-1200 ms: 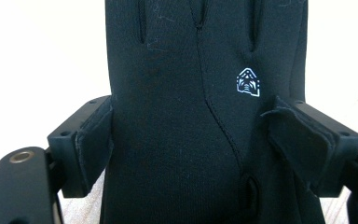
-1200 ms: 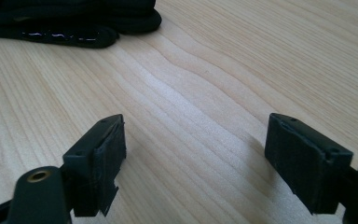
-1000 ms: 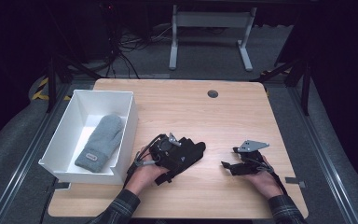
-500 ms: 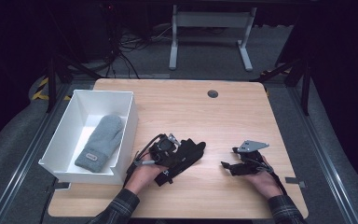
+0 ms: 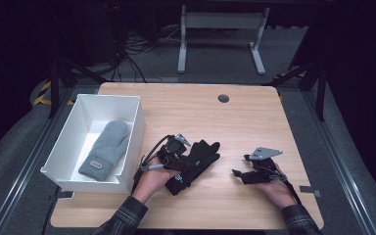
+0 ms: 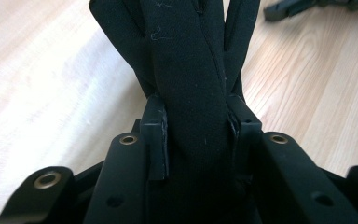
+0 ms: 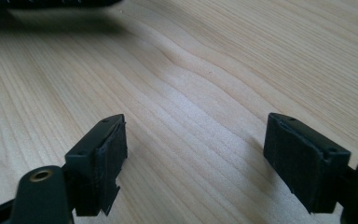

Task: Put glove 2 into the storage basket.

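pale wooden table over grey floor, dark room

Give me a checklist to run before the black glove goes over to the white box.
1. Left gripper grip on the black glove: jaws pressed on both sides of the fabric, ok.
2. Glove fully off the table: cannot tell.
3. White box has room: grey mitten lies inside, bare floor beside it, ok.
4. Path from glove to box: bare wood between them, ok.
5. Right gripper out of the way: open, holding nothing, apart from the glove, ok.
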`<state>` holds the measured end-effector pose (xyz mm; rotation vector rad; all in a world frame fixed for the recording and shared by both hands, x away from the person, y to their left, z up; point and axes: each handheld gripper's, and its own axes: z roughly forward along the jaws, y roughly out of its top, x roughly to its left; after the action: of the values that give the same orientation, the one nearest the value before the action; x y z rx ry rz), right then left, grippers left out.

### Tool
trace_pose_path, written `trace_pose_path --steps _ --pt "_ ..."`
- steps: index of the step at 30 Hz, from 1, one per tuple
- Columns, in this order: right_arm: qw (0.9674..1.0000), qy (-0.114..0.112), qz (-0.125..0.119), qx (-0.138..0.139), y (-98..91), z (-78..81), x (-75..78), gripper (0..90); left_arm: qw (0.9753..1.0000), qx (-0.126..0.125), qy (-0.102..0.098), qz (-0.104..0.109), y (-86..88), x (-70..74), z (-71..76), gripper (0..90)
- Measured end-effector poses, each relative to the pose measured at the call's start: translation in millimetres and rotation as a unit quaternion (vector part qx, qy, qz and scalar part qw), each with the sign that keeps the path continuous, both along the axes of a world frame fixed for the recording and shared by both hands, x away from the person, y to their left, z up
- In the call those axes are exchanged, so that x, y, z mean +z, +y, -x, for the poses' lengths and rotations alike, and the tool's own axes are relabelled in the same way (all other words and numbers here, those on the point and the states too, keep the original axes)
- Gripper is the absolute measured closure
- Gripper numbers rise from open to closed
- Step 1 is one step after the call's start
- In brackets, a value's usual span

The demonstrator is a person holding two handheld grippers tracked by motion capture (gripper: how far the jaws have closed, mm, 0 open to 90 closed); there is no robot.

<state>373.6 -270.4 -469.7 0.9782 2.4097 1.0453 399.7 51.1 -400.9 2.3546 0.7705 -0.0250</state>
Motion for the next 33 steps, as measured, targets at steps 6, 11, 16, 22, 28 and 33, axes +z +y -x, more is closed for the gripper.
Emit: trace_pose_path --steps 6,11,16,22,28,33 --pt "1.0000 0.000 0.000 0.000 0.1 0.0 0.0 21.9 0.9997 0.015 -0.014 0.010 6.5 37.6 -1.6 66.8" --pt "1.0000 0.000 0.001 -0.001 0.2 0.0 0.1 21.9 0.9994 0.018 -0.026 0.011 13.0 62.4 -3.9 66.8" --pt "1.0000 0.000 0.000 -0.001 0.2 0.0 0.0 21.9 0.9991 0.021 -0.035 0.015 21.8 84.7 -5.8 66.7" --pt "1.0000 0.000 0.000 0.000 0.2 0.0 0.0 21.9 0.9984 0.034 -0.042 0.017 40.1 109.4 -11.3 66.7" --pt "1.0000 0.000 0.000 0.000 0.3 -0.1 0.0 21.9 0.9967 0.059 -0.049 0.026 69.8 130.8 -15.9 66.7" --pt "1.0000 0.000 0.000 0.000 0.3 -0.1 0.0 21.9 0.9951 0.076 -0.056 0.027 88.0 140.3 -15.2 66.7"
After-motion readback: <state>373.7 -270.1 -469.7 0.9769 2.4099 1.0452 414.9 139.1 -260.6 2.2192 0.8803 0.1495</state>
